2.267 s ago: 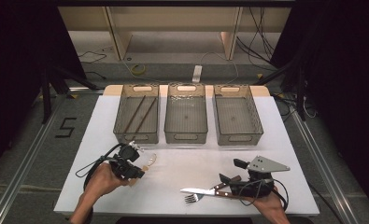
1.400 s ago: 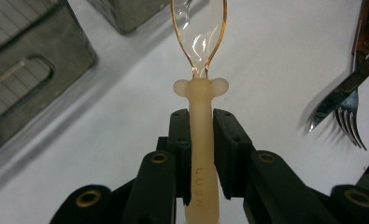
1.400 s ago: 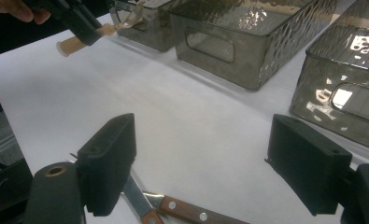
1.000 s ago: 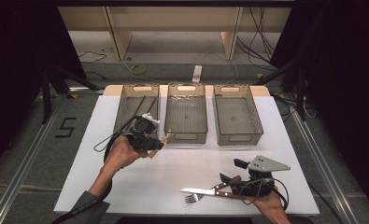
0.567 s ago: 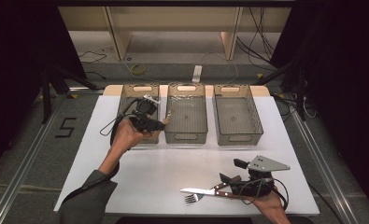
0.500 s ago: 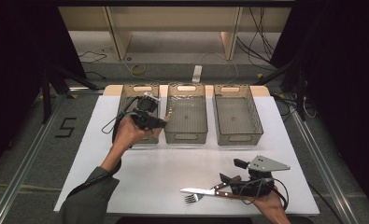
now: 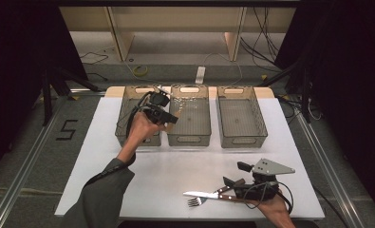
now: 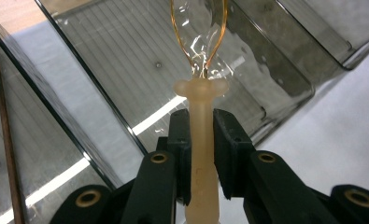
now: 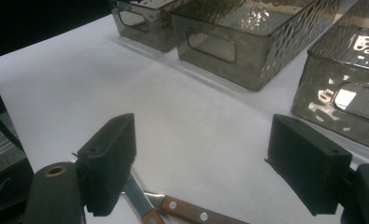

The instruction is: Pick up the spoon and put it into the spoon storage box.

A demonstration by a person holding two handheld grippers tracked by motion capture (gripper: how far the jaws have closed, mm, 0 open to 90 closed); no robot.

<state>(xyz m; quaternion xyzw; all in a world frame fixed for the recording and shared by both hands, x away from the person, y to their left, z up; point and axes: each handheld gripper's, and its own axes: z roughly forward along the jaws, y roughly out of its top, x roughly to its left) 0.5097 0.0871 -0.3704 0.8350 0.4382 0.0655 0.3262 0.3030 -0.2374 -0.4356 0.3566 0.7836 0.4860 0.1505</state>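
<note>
You are now holding the left gripper [image 7: 172, 118], clamped on the clear spoon [image 8: 200, 121], over the middle bin [image 7: 190, 118] after lifting it off the table, while your right gripper [image 9: 215, 163] is resting open beside the knife [image 7: 209, 195].

Three smoky translucent glossy plastic bins [image 7: 189, 121] sit on a matt white table cover [image 7: 104, 156]. A clear glossy plastic spoon [image 8: 201, 135] has a matt cream handle. The steel knife [image 9: 182, 207] shows a riveted brown wooden handle.
</note>
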